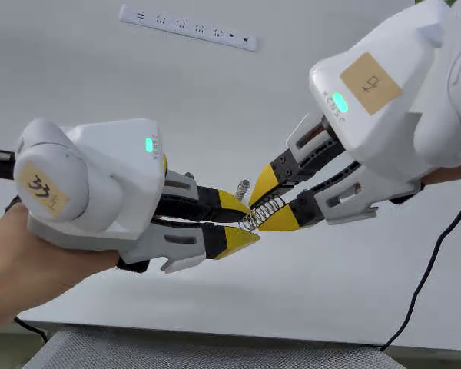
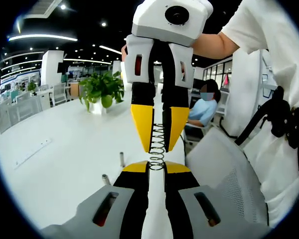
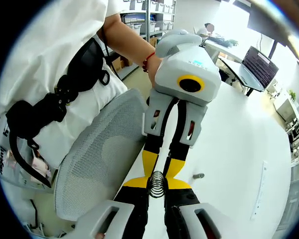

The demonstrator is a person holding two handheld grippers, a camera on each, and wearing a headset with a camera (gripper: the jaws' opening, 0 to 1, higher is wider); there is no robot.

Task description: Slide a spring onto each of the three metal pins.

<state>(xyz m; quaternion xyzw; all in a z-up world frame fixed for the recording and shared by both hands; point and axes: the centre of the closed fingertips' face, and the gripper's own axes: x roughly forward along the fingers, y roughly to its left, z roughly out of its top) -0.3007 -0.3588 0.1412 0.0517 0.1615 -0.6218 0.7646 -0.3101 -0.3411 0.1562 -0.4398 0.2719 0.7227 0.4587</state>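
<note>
As the left gripper (image 1: pixel 244 221) and right gripper (image 1: pixel 261 211) jaws pinch its ends, the silvery spring (image 1: pixel 266 207) looks stretched.

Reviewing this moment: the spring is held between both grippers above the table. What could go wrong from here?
1. The spring looks pinched at one end by the left gripper and at the other by the right gripper. A pull or twist by either may stretch, bend or flick it away.
2. An upright pin stands on the table off to the side, so a release now would likely miss it.
</note>
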